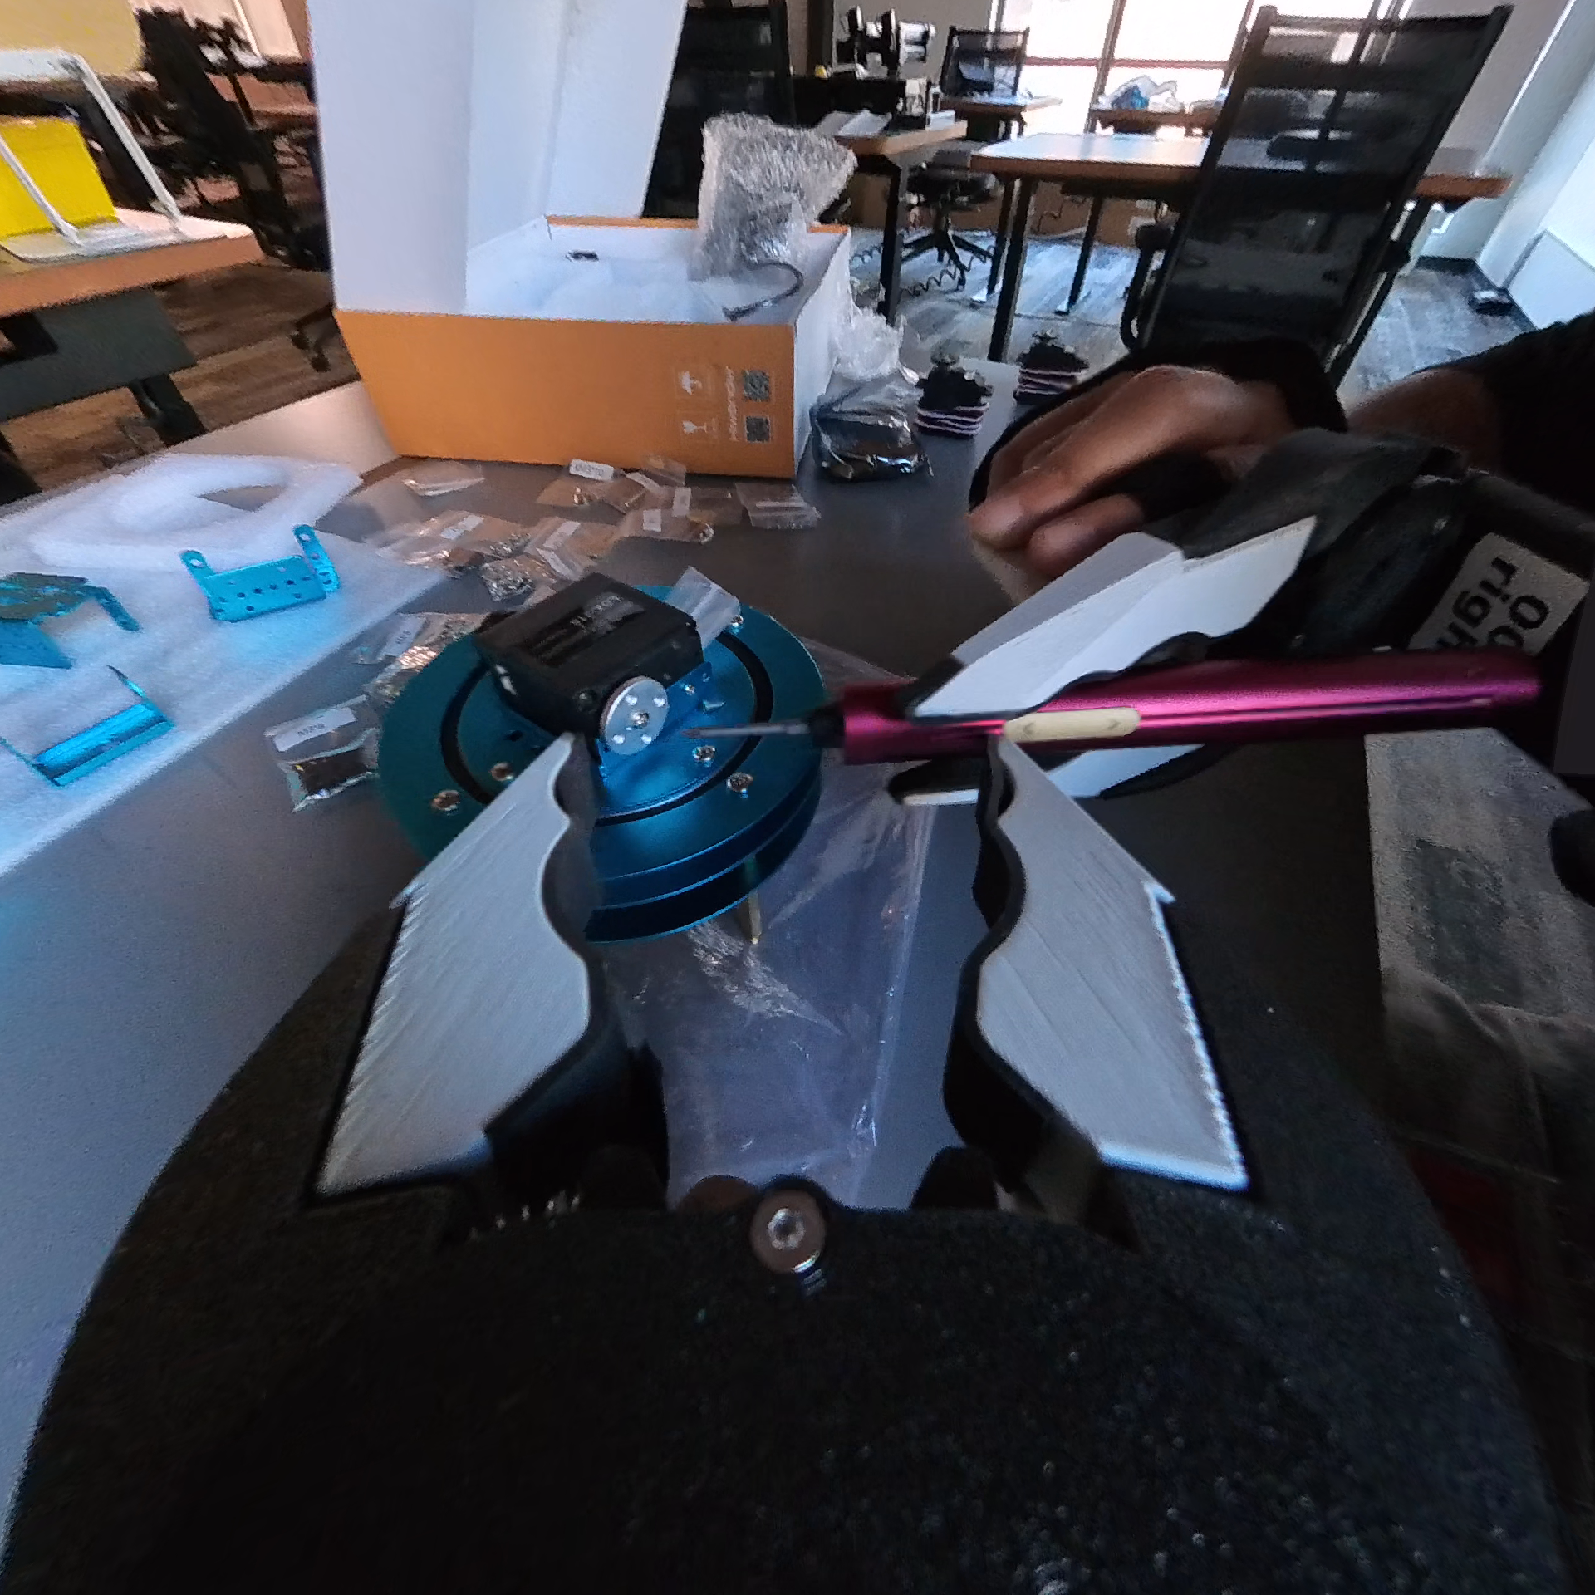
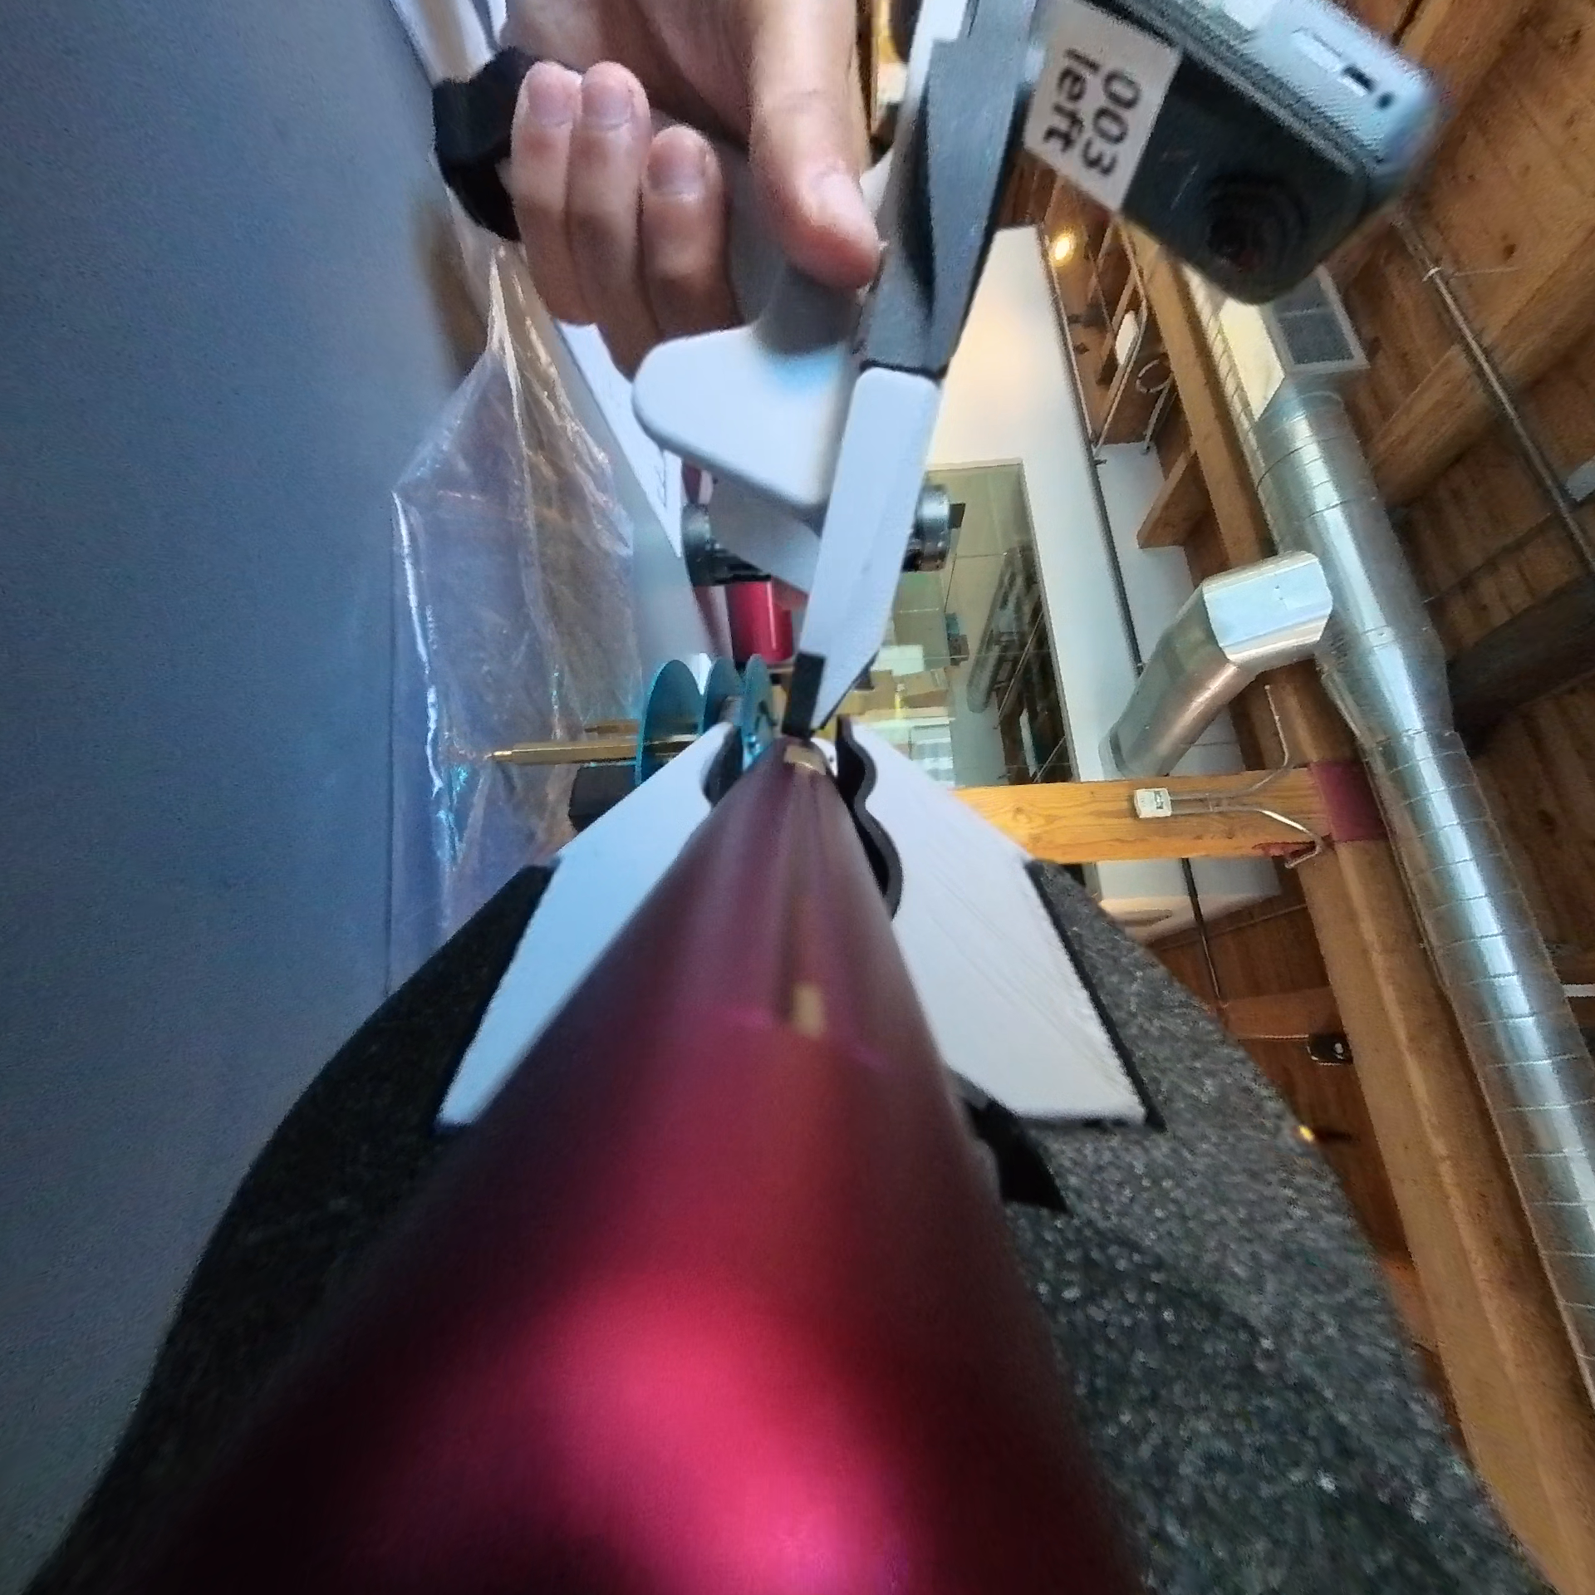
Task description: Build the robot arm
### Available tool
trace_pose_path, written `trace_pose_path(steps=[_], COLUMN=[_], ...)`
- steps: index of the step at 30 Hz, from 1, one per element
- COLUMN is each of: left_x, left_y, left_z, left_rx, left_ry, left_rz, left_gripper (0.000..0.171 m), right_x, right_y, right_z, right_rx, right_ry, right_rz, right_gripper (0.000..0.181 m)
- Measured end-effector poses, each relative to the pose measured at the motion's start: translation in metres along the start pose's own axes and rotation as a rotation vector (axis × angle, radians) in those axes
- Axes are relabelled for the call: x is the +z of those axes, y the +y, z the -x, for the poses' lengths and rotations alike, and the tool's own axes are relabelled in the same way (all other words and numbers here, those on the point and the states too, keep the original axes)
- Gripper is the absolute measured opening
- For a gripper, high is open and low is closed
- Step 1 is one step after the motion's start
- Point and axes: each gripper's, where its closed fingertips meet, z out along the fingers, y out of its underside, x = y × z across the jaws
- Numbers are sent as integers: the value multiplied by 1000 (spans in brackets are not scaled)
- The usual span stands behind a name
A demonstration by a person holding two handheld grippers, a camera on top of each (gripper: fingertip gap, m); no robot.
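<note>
right gripper (image 1: 928,747) clamping magenta screwdriver (image 1: 1208,703) (tip at servo (image 1: 595,647))

Open office, desks (image 1: 1208,164), mesh chairs (image 1: 1320,173)

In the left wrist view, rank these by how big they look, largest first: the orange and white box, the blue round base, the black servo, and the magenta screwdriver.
1. Orange and white box, though it sits farthest back.
2. Blue round base and magenta screwdriver: too close to rank, one wide, one long and thin.
3. Black servo.
</note>
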Motion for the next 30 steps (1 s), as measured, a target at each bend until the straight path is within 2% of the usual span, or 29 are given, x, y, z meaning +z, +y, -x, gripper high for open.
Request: trace_pose_path(steps=[1,3,5,9,12,14,15,16,20,22,23,25,27,30], left_x=[-2,-8,-14,-16,-12,-10,-12,-13,-10,-6,-2,-6,-18,-26], left_y=[-2,-7,-10,-11,-12,-15,-18,-20,-15,-14,-12,-4,3,17], left_z=[1,4,10,17,30,38,39,40,24,15,10,14,19,9], left_rx=[7,24,70,49,19,-13,-17,-29,-34,-66,-87,-112,-139,-142], left_ry=[-5,-31,-78,-124,-245,-364,-420,-482,-609,-616,-601,-650,-728,-756], left_rz=[-12,-45,-79,-82,-62,-39,-35,-30,48,53,58,81,62,51], left_gripper=[87,70,55,53,58,67,68,68,60,47,45,45,35,34], right_x=[-3,-10,-19,-35,-39,-40,-41,-41,-45,-46,-48,-50,-38,-24], right_y=[-3,-3,12,48,68,80,85,92,106,116,115,103,91,63], right_z=[-3,-15,-31,-45,-59,-60,-55,-53,-30,-24,-33,-51,-45,-34], right_rx=[9,64,222,706,1070,1251,1333,1380,1422,1414,1435,1488,1460,1295], right_ry=[10,29,9,-210,-294,-350,-411,-406,-512,-503,-466,-434,-424,-403], right_rz=[-17,-41,-51,-138,-258,-339,-353,-353,-245,-178,-221,-326,-265,-195], right_gripper=[22,22,21,21,21,21,22,21,21,21,21,21,22,21])
